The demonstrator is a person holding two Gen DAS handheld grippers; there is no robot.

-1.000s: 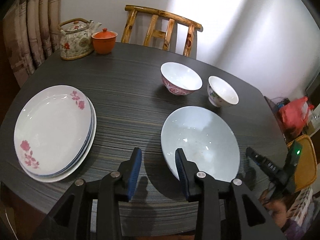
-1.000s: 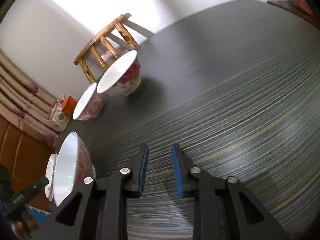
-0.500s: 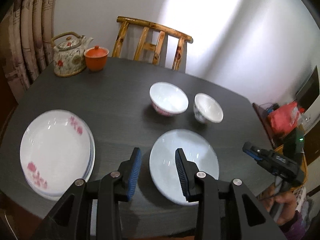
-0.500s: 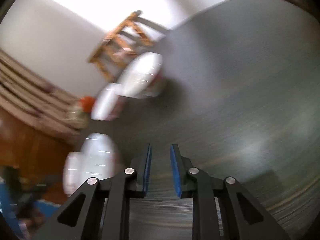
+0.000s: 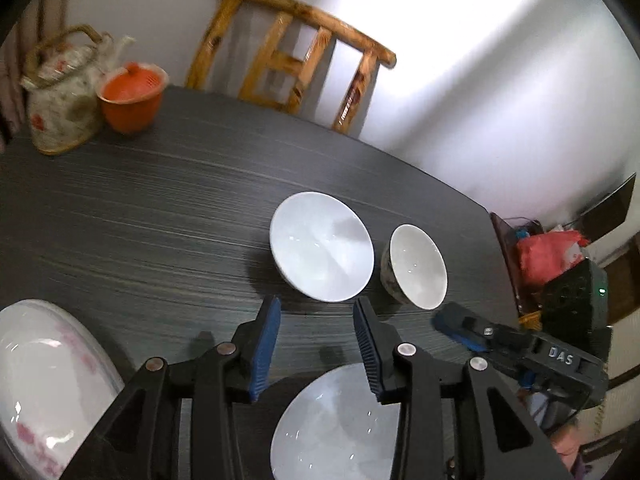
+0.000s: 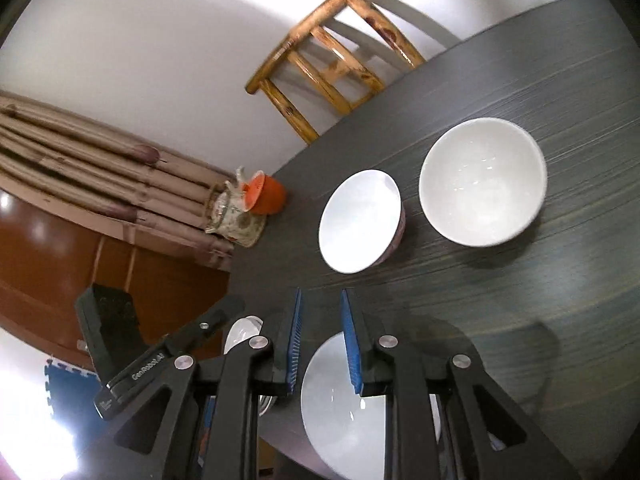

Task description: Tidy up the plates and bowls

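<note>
Dark streaked wooden table (image 5: 140,216) carries two white round bowls side by side, the wider bowl (image 5: 322,246) just left of the smaller one (image 5: 418,266). Left gripper (image 5: 316,344) hangs spread and empty over a plain white plate (image 5: 340,428). Right gripper (image 6: 320,344), fingers parted and empty, hovers nearby. Stacked pink-flowered white plates (image 5: 44,380) sit at the near left edge

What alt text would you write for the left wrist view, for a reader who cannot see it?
The open left tool hangs empty over a dark table, above a white plate and just short of two white bowls, one larger and one smaller. Stacked flowered plates lie left; a teapot, orange cup and wooden chair stand behind.
</note>
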